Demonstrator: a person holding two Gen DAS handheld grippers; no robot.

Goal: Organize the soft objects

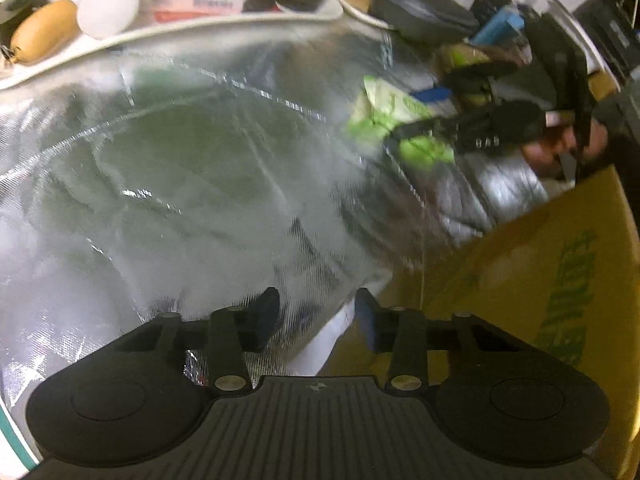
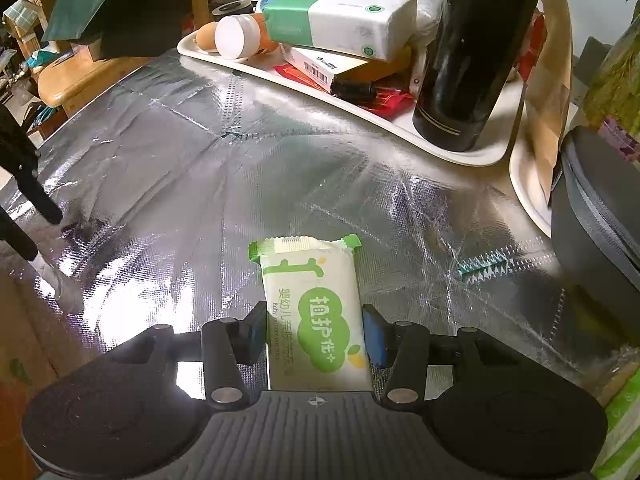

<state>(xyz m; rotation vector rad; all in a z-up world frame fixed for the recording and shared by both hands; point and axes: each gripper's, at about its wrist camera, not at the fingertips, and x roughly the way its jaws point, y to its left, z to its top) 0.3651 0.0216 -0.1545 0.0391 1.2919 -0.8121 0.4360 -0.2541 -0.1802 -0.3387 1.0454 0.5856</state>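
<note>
My right gripper [image 2: 315,330] is shut on a white and green soft packet [image 2: 316,312], held lengthwise between the jaws just above the silver foil mat [image 2: 200,176]. In the left wrist view the same packet [image 1: 394,120] shows blurred at the right, with the right gripper [image 1: 404,132] clamped on it. My left gripper [image 1: 318,314] is open and empty, low over the foil mat [image 1: 180,168] at its near right corner. Its dark arm shows at the left edge of the right wrist view.
A white tray [image 2: 460,154] at the back holds a black bottle [image 2: 476,52], a green and white tissue pack [image 2: 340,20], boxes and a white-capped container [image 2: 234,36]. A grey case [image 2: 600,216] sits right. A yellow cardboard box [image 1: 560,280] stands right of the left gripper.
</note>
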